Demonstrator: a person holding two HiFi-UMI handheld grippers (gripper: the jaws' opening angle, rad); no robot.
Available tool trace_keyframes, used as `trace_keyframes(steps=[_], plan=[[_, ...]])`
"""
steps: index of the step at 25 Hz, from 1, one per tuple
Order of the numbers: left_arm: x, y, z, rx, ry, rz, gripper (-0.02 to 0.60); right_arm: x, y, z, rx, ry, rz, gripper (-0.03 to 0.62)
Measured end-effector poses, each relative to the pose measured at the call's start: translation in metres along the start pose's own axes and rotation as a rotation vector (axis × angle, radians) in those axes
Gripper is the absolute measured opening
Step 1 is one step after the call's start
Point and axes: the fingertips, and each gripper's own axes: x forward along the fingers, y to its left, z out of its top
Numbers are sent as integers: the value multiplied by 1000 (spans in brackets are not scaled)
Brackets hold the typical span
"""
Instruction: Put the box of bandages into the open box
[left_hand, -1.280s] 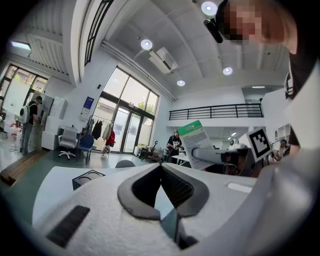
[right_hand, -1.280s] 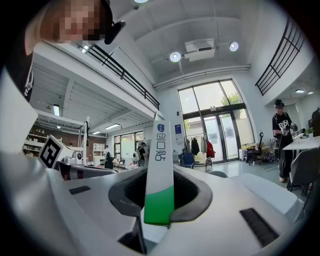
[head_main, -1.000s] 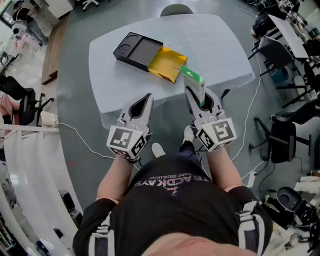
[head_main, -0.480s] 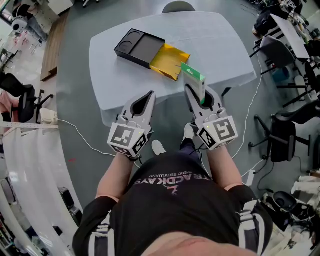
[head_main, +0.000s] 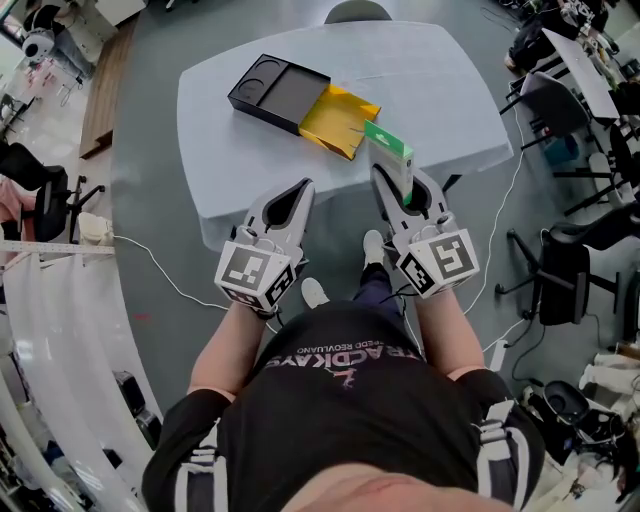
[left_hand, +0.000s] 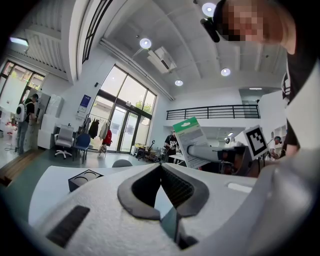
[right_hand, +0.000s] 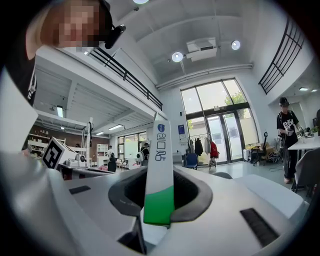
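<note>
At the near edge of the table (head_main: 240, 180), a rounded top under a smooth, pale grey cloth, the person held both tongs level, side by side. The right gripper (head_main: 395, 180), a white moulded shell with dark ribbed pads, was clamped on the box of bandages (head_main: 388, 158). This was a thin, flat carton, white with a green band at each end, held on edge. It stood clear of the cloth, upright between the jaws, as the right gripper view showed (right_hand: 159, 170). In the head view it appeared over the near part of the table, right of centre, close to but not touching the yellow flap (head_main: 340, 122).

The left gripper (head_main: 300, 188) carried nothing. Its jaws met at the tips, leaving only a narrow wedge of gap further back.

The open box (head_main: 280, 92), matt black and rectangular, lay flat toward the far left corner. Inside were a round recess at its left end and a larger plain rectangular well. The glossy, creased yellow flap abutted its right end and spread toward the table's middle.
</note>
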Motion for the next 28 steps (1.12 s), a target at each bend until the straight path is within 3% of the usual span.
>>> trace_keyframes(steps=[14, 28], plan=[[58, 14, 7, -21, -16, 121, 15, 50, -61, 5, 6, 37, 138, 89], [121, 25, 6, 2, -23, 185, 17, 100, -120, -8, 33, 66, 241, 89]])
